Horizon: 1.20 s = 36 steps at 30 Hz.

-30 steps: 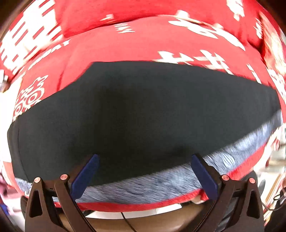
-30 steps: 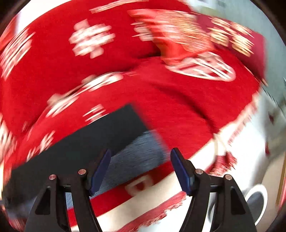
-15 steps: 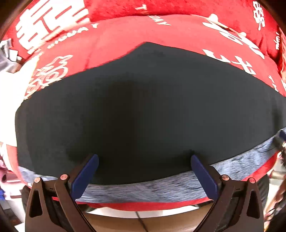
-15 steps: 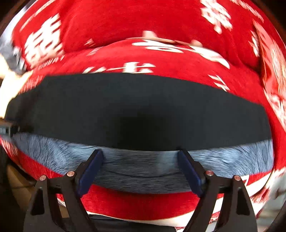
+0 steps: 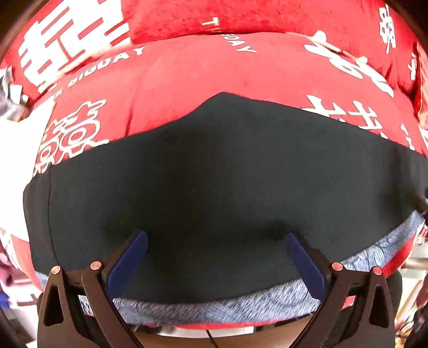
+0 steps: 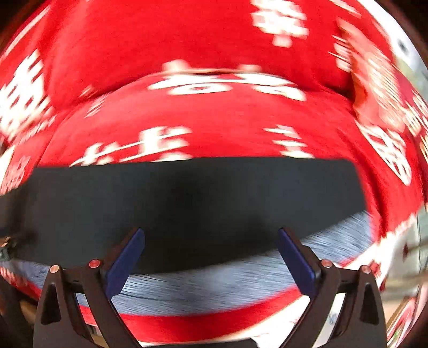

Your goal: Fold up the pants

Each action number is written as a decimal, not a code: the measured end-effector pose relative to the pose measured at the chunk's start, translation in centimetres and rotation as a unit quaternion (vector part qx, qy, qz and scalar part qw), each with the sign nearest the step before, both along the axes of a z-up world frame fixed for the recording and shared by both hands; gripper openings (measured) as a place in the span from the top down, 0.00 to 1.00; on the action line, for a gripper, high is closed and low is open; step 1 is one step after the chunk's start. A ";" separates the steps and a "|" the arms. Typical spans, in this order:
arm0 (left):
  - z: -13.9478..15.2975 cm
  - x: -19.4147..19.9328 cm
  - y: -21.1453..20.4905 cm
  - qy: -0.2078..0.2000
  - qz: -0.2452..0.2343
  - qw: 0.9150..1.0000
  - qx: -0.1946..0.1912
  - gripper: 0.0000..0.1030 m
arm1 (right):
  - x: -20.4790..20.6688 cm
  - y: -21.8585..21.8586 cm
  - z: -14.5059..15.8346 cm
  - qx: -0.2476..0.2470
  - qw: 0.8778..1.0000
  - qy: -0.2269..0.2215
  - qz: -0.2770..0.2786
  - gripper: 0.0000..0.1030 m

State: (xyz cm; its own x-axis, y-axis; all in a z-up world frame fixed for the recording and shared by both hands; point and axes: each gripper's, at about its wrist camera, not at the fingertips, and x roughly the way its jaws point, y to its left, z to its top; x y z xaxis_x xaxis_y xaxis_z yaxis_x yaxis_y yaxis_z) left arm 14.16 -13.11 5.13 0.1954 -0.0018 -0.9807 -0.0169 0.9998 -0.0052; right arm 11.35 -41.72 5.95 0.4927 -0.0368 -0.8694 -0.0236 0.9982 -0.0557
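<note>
Both sets of jaws were spread wide with nothing between them: the left gripper and the right gripper each hovered low over the black pants, blue fingertips framing bare cloth rather than pinching it. The pants lay flat across a red sofa cover printed with white characters, their grey heathered waistband running along the near edge just under both grippers. The likeliest failure, in my judgement, was a partial grab — closing on the top layer alone, or on the waistband together with the red cover beneath, which would drag the cover up with the fold. The fabric looked soft and thin, so a shallow bite could slip out mid-lift and leave the fold skewed. The right wrist view was motion-blurred, suggesting that gripper was moving fast; closing before it settled might land the fingers off the edge. As for room, the far edge of the pants met open red cover with space beyond for a fold away from the person, up to where the back cushion rose. The near side was tight — the waistband sat close to the front lip of the seat, so pulling toward the body risked sliding the garment off.
</note>
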 end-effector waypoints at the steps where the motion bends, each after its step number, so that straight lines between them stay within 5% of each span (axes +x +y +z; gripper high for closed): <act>1: -0.1 0.3 -0.3 0.003 -0.003 1.000 -0.005 0.00 | 0.9 1.6 -0.9 0.004 1.000 0.015 0.017 0.03; 5: -0.4 0.7 -0.4 0.010 -0.017 1.000 -0.009 0.00 | 2.9 4.2 -2.6 0.002 0.999 0.031 0.027 0.03; 9: -1.1 1.6 -0.9 0.017 -0.034 0.999 -0.014 0.00 | 4.3 2.0 -2.7 0.013 0.999 0.033 -0.003 0.01; 15: -1.2 2.9 1.5 0.027 -0.015 0.999 -0.029 0.00 | 6.1 -6.9 -2.4 0.022 0.996 0.047 -0.078 0.00; 19: -0.7 2.4 3.3 0.017 -0.001 1.000 0.007 0.00 | 6.2 -13.1 -2.3 0.030 0.989 0.047 -0.138 0.00; 23: 0.0 1.6 5.1 0.007 0.017 1.000 0.004 0.00 | 5.1 -14.9 -1.7 0.008 0.982 0.043 -0.181 0.00; 30: 1.1 -0.6 3.5 -0.022 -0.002 1.000 -0.007 0.00 | 1.7 -4.9 0.7 0.006 0.999 -0.004 -0.042 0.00; 36: 0.4 -2.9 3.3 -0.029 -0.021 0.999 0.027 0.00 | -1.6 5.7 -0.4 0.023 0.997 -0.007 0.073 0.00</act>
